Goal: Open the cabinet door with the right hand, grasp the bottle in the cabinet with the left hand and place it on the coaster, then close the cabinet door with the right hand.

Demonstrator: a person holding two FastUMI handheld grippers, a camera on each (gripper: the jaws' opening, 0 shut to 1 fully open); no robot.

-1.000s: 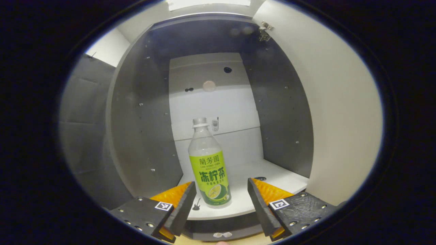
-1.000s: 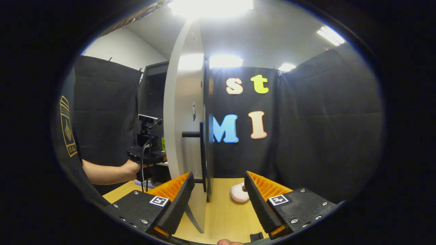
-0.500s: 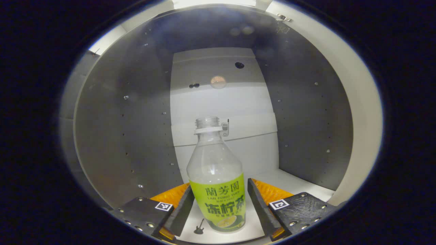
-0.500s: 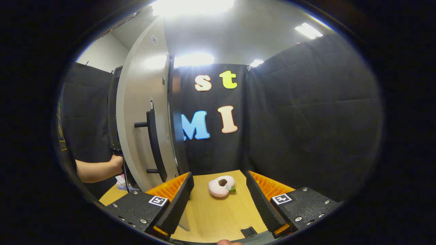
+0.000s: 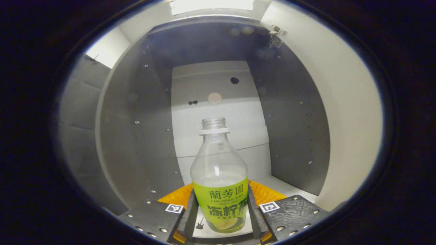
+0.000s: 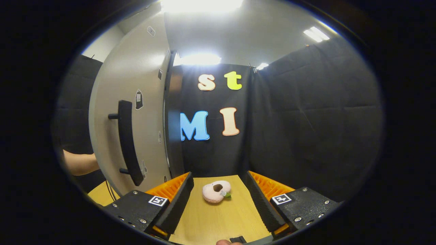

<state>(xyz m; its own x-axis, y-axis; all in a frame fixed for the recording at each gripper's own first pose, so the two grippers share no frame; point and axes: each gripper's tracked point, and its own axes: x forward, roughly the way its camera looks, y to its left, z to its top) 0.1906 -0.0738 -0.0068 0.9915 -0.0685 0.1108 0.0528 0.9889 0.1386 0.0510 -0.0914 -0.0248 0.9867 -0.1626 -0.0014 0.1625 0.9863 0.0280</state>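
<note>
My left claw (image 5: 220, 223) is level inside the cabinet (image 5: 136, 136), clamped on the upright bottle (image 5: 219, 183); my right claw (image 6: 219, 200) gapes over the tabletop (image 6: 218, 221), door (image 6: 136, 102) beside it.

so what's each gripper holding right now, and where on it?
The left gripper is closed on the bottle, fingers pressing both sides of its labelled lower body, inside the cabinet. The right gripper is open, holding nothing.
</note>
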